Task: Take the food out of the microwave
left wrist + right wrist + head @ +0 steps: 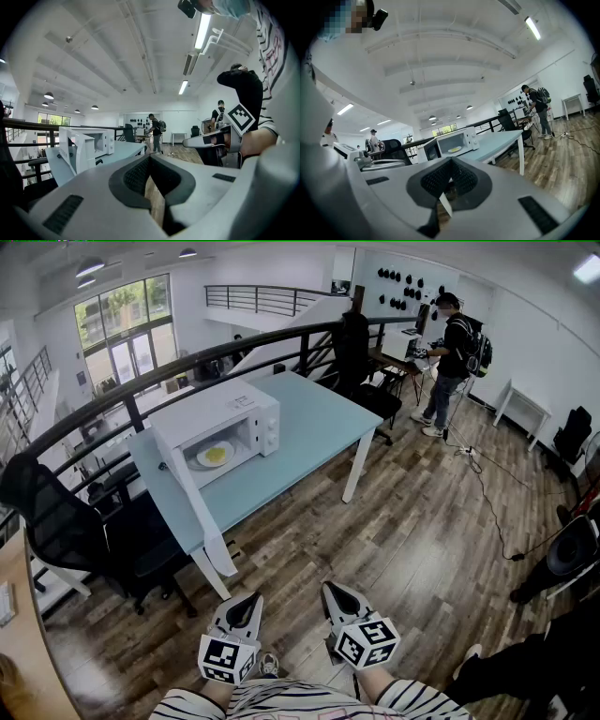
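Observation:
A white microwave (228, 425) stands on a light blue table (314, 427), and its door (190, 495) hangs open toward me. Inside lies a white plate with yellow food (215, 455); the right gripper view also shows the food (453, 150) in the oven's cavity. Both grippers float over the wooden floor, well short of the table. My left gripper (251, 600) is shut and holds nothing. My right gripper (332, 590) is shut and empty too. In the left gripper view the microwave (89, 143) sits far off to the left.
Black office chairs (56, 512) stand left of the table, and a dark railing (187, 357) runs behind it. A person with a backpack (455, 348) stands at a desk far right. A cable (487, 493) crosses the floor. Someone's dark legs (525, 662) show at the lower right.

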Available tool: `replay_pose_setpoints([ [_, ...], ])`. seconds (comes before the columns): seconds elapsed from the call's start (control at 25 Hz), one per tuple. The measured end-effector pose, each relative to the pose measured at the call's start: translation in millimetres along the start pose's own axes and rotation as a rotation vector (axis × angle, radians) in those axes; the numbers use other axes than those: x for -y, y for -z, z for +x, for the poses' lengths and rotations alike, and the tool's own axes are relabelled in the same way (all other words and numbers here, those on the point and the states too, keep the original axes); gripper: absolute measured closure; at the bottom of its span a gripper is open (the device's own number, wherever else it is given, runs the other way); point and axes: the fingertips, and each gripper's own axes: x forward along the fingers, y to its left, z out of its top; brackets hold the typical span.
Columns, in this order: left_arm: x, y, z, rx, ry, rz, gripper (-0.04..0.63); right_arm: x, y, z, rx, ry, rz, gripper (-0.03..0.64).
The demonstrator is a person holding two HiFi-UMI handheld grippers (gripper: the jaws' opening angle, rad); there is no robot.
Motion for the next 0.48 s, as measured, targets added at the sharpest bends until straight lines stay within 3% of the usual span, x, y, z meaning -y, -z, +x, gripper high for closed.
replay_pose_setpoints([
  [0.4, 31, 4, 5, 0.03, 0.033, -0.05, 0.564, 13, 4, -22, 0.037, -0.031, 0.053, 0.584],
  [0.44, 35, 6, 6, 0.026, 0.04, -0.059, 0.524, 16, 6, -25, 0.038, -0.029, 0.058, 0.583],
  [0.48, 39, 7, 8, 0.021, 0.047, -0.069, 0.436, 19, 8, -27, 0.039, -0.026, 0.065, 0.57],
])
